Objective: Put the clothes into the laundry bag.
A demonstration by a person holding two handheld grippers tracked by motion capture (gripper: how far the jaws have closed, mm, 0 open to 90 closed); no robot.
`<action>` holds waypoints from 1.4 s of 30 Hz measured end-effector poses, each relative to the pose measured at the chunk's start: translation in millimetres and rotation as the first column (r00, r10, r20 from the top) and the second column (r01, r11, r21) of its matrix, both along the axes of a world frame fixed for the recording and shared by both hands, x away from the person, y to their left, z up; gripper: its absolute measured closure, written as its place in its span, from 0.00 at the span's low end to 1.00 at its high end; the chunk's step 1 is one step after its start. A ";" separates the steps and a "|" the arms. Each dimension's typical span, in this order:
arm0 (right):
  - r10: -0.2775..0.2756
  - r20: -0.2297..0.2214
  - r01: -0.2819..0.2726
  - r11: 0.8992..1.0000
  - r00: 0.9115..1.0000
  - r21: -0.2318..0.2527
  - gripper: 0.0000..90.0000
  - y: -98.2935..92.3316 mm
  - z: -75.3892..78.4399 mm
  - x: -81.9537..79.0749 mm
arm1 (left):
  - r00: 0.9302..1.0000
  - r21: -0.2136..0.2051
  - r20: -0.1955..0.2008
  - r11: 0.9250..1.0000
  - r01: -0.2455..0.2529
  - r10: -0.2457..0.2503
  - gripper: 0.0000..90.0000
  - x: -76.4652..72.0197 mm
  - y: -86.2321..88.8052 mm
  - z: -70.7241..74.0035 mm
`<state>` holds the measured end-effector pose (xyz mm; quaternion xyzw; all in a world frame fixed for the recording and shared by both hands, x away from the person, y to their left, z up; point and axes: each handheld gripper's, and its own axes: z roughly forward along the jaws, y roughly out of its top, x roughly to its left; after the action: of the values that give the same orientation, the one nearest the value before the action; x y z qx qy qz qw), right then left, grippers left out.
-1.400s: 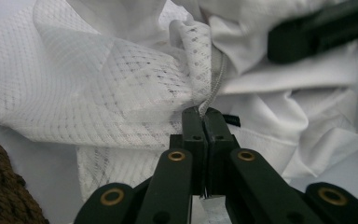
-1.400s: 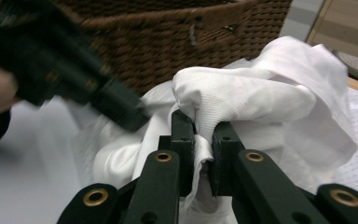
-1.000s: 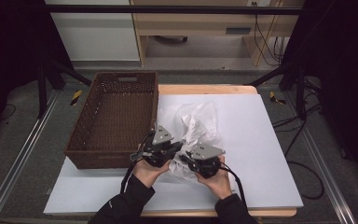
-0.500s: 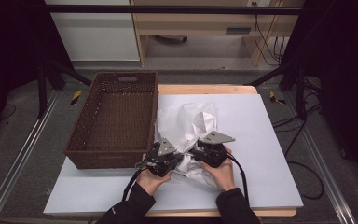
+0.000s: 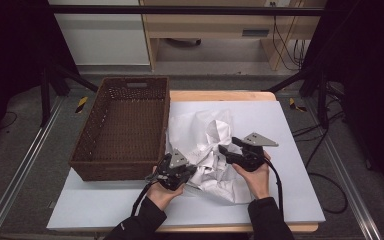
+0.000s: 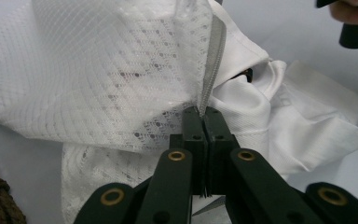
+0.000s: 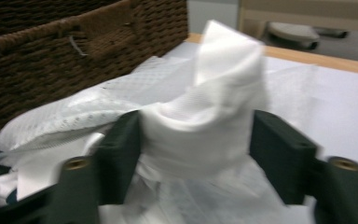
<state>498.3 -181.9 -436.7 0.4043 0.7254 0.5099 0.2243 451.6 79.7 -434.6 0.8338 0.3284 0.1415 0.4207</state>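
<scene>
**White mesh bag pinned at near-left edge; right gripper loosening on the raised fold**

Black jaws of the left gripper (image 6: pixel 200 140) are pressed together on the zip edge of the bag (image 5: pixel 205 150); in the left gripper view the grey zip tape runs straight up and away from the pinch point. The bag spreads forward and to the right from this grip, its long axis running from the near-left corner toward the far right of the mat (image 5: pixel 290 200).

Right gripper (image 7: pixel 196 154) sits on the opposite side of the bag, pointing left across it. Its jaws have just been opening and stand apart, with a bunched peak of white shirt (image 7: pixel 219 93) rising between them; the blurred right gripper view does not show whether the pads touch it.

Basket (image 5: pixel 125 130) lies directly left of the bag, nearly touching it. The left gripper is nearer to it.

Judgement: the left gripper anchors the opening, so the right gripper can re-grip the cloth.
</scene>
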 end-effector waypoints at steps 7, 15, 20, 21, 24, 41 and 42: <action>0.119 0.059 -0.116 0.991 0.991 -0.062 0.97 5.5 11.9 -26.8 | 1.000 -0.012 -0.003 1.000 -0.003 0.003 0.99 0.3 2.3 -0.6; 0.349 0.083 -0.332 0.929 0.934 -0.163 0.97 36.2 1.1 -69.3 | 1.000 -0.056 0.008 0.998 -0.003 0.003 0.99 0.7 1.1 23.6; 0.345 0.007 -0.336 0.918 0.939 -0.211 0.98 66.0 -12.5 -49.5 | 0.996 -0.061 0.091 0.998 0.013 -0.008 0.99 -8.8 -7.5 57.0; 0.316 -0.001 -0.308 0.924 0.949 -0.228 0.98 70.9 -14.4 -42.4 | 0.995 -0.056 0.097 0.998 0.017 -0.012 0.99 -10.1 -8.4 59.4; 0.206 -0.004 -0.202 0.952 0.978 -0.230 0.98 74.5 -16.6 -23.2 | 0.995 -0.068 0.086 0.996 0.051 -0.045 0.99 -14.8 -9.2 57.7; 0.153 0.009 -0.152 0.986 0.988 -0.072 0.67 14.9 -1.8 -51.2 | 1.000 -0.032 -0.018 0.999 -0.003 0.002 0.99 -0.3 0.7 -3.5; 0.137 0.027 -0.135 0.988 0.990 -0.078 0.66 8.0 0.3 -54.4 | 1.000 -0.031 -0.017 1.000 -0.003 0.003 0.99 -0.3 0.9 -3.7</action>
<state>443.9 -173.9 -436.4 0.3368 0.7663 0.5027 0.2160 451.2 80.6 -438.2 0.8279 0.3354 0.1298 0.4304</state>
